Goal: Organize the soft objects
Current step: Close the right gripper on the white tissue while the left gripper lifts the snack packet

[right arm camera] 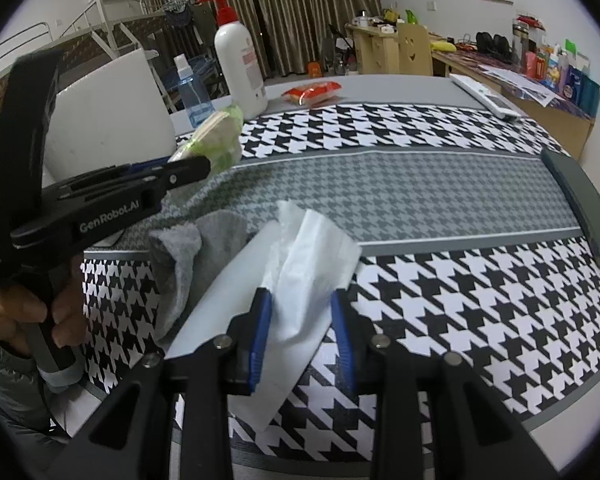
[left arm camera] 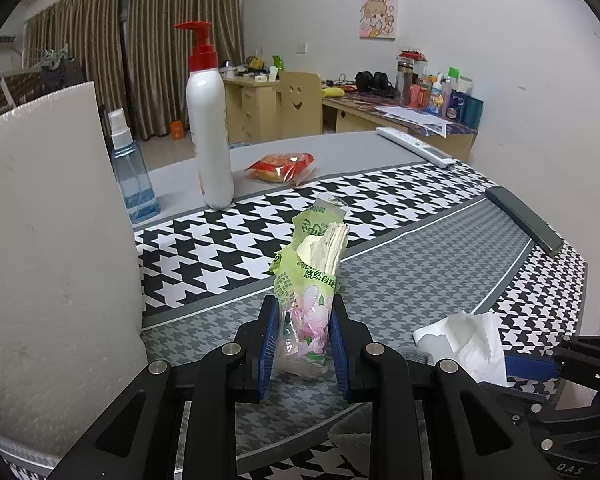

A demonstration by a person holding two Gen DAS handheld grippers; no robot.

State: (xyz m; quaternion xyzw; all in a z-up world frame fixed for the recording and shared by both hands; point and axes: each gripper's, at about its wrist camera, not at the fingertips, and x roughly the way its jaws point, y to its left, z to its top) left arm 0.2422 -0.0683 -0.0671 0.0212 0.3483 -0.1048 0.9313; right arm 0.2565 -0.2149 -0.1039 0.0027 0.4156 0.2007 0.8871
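Evidently both grippers are clamping soft items — left gripper (left arm camera: pixel 304 336) squeezing the crumpled green floral tissue packet (left arm camera: pixel 308 280), right gripper (right arm camera: pixel 302 336) pinching the white paper tissue (right arm camera: pixel 308 256) — leaving the grey cloth (right arm camera: pixel 184 248) lying unsorted.

- The black left gripper (right arm camera: pixel 204 168) has "GenRobot.AI" in white letters on its side.
- The black right gripper (left arm camera: pixel 556 364) body shows the letters "DAS".
- The green flowered plastic tissue pack (left arm camera: pixel 308 280) has Chinese writing, too crumpled to read.

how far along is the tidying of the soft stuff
Nothing looks put away yet. In hand: the left gripper is shut on the green tissue pack, held above the cloth; the right gripper is around the white tissue pack. Left: the grey sock on the cloth, perhaps the red snack bag, and placing both packs.
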